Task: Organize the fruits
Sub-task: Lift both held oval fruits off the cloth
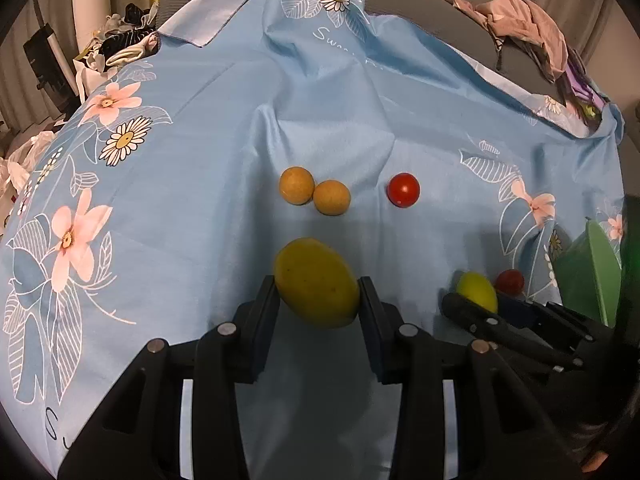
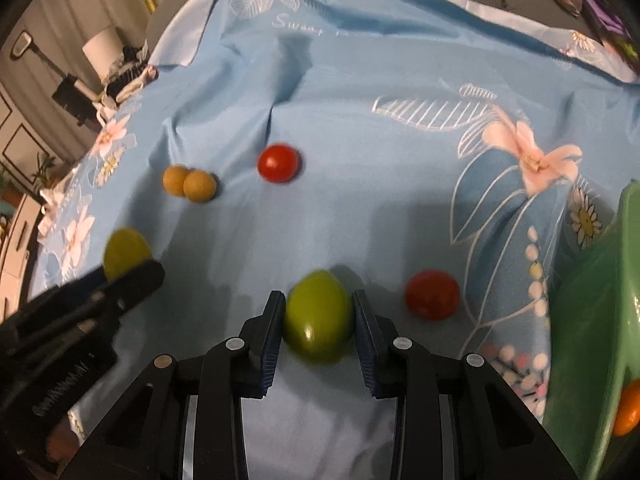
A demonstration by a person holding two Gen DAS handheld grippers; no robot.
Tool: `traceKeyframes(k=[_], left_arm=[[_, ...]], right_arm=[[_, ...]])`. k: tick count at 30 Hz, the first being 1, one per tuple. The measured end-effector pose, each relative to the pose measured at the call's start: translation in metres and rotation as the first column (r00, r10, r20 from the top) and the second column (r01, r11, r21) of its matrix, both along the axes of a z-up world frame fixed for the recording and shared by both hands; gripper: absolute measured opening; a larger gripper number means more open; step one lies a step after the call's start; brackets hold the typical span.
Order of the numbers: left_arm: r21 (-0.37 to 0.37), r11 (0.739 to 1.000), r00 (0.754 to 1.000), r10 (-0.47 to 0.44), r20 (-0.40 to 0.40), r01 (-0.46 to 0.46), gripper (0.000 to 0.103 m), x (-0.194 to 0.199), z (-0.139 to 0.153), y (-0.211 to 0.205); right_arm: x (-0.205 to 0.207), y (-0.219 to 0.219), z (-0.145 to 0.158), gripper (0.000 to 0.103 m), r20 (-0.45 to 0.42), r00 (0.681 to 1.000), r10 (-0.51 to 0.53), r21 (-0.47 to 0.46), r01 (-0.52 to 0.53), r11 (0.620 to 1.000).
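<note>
My left gripper (image 1: 318, 292) is shut on a yellow mango (image 1: 316, 282) just above the blue flowered cloth (image 1: 200, 208). My right gripper (image 2: 316, 316) is shut on a green fruit (image 2: 318, 318) low over the cloth; this fruit also shows in the left wrist view (image 1: 477, 291). Two tan round fruits (image 1: 314, 192) lie touching each other beyond the mango. A red tomato (image 1: 403, 189) lies to their right. A second red tomato (image 2: 432, 295) lies right of the green fruit. A green bowl (image 2: 592, 320) at the right edge holds an orange fruit (image 2: 628, 410).
The cloth is creased and ridged toward the back. A heap of pinkish clothes (image 1: 524, 20) lies at the back right. Clutter and a white roll (image 1: 90, 12) stand off the table at the back left.
</note>
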State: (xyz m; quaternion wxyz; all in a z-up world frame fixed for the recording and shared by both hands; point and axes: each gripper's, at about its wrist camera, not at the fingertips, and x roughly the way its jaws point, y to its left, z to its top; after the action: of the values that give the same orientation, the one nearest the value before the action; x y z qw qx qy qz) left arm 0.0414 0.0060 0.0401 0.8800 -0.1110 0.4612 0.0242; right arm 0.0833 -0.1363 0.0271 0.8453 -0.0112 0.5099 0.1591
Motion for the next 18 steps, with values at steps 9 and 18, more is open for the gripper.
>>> traceKeyframes(k=[9,18], left_arm=[[-0.013,1.000,0.999,-0.013,0.036,0.013,0.039,-0.006,0.010,-0.003],[-0.029,0.998,0.989,-0.057,0.135,0.061,0.039,-0.026,0.040,-0.014]], right_arm=[[0.001,-0.004,0.008,0.035,-0.009,1.000,0.004,0.064,-0.004,0.998],[-0.018,-0.028,0.053,0.035,0.089,0.996,-0.004,0.202,-0.014,0.979]])
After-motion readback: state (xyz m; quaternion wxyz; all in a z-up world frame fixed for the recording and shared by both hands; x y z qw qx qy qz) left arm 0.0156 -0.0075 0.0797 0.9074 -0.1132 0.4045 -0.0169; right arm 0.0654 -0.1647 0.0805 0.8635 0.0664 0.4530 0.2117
